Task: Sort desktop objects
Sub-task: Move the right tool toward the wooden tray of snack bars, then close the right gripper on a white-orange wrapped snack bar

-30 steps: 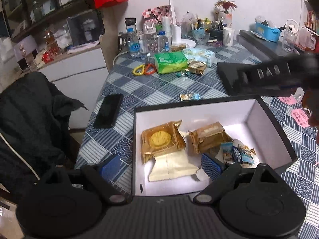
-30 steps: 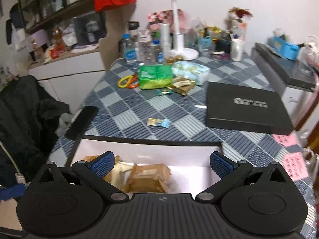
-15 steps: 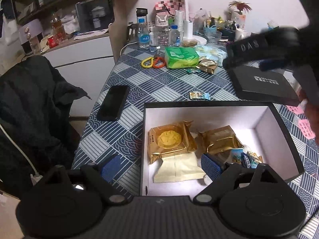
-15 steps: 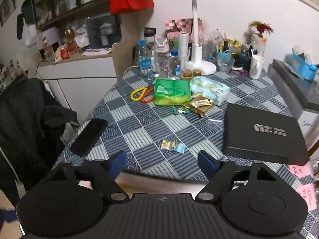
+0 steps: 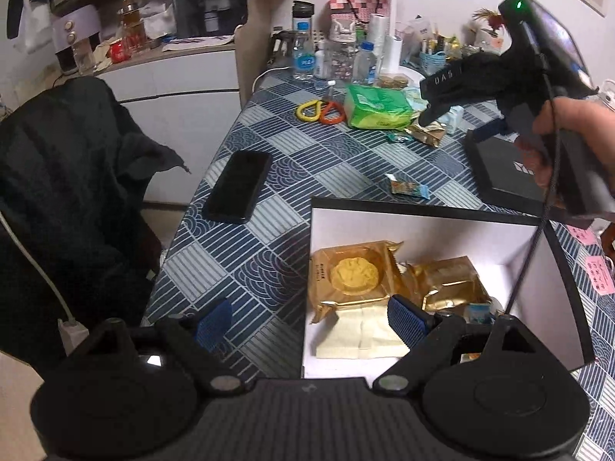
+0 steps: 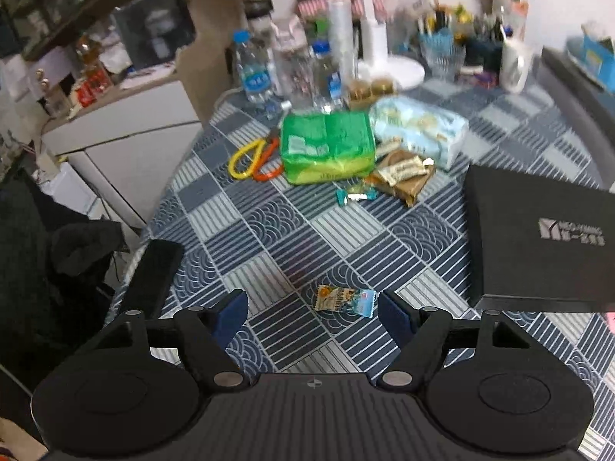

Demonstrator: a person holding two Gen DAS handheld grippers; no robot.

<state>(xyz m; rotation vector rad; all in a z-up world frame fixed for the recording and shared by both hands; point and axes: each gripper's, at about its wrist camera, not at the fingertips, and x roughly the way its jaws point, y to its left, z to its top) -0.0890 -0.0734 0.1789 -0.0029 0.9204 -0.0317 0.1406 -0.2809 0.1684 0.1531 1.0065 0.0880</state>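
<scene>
The right tongs [image 6: 311, 307] hung wide apart over the counter [image 6: 292, 230], pads [image 6: 396, 313] straddling a small candy packet [image 6: 344, 298] that lay flat on the blue patterned cloth just ahead of them, nearer the right pad than the left; that packet looked like the piece in hand, and the open box [image 5: 423, 215] was its likely home; to take it well, the tongs wanted shifting a touch rightward so the packet sat centred, then lowering until both pads reached the cloth, then a gentle pinch across the wrapper's short side, since a thin, flat crinkly sachet could easily slide out or be pushed along instead of lifted; the black box lid [image 6: 538, 238] lay close on the right, so a tidy straight descent seemed wise; in the left view the right hand [image 5: 569, 138] gripped its tool high above the far side of the box, tool tipped forward and down toward the counter; the left tongs [image 5: 311, 322] were spread too, holding nothing, poised low over the near-left corner of the box, one pad outside the wall, the other above the gold mooncake packets [image 5: 353, 276] already inside; a phone [image 5: 240, 186] lay off to the left, well clear.
</scene>
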